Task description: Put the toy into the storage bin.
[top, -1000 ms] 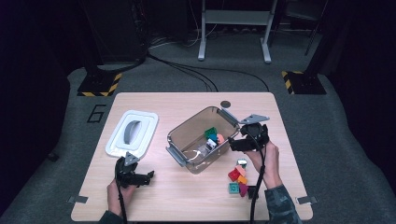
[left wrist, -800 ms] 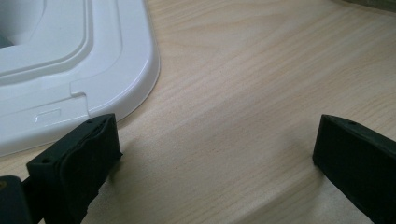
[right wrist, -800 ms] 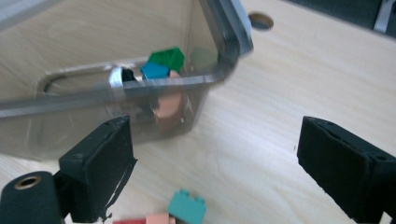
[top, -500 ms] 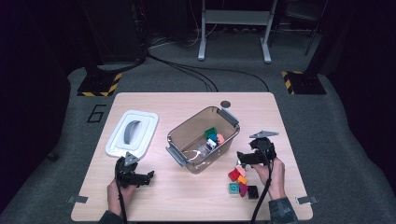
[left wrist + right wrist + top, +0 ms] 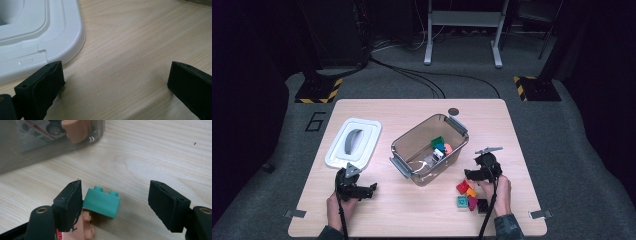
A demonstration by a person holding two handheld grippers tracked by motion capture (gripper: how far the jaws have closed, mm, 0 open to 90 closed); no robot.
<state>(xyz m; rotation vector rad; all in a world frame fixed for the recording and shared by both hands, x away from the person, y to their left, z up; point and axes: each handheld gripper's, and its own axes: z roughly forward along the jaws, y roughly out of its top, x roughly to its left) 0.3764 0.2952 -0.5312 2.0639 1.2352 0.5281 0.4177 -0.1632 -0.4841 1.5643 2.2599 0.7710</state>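
A teal two-stud brick lies on the wooden table between the jaws of my right gripper. The left pad is at the brick's edge and the right pad stands well off it. These jaws have just been closing and are still open. A peach-coloured piece lies under that brick. In the high view my right gripper is low over a small pile of coloured bricks. My left gripper rests open on the table with bare wood between its jaws.
A clear plastic bin holding several toys stands mid-table, its wall close ahead of the right gripper. The white lid with a grey handle lies at the left, its corner beside the left gripper. A dark disc sits near the far edge.
My right gripper has come down from beside the bin's rim to the table at the brick pile, and its jaws have narrowed. The left gripper has not moved.
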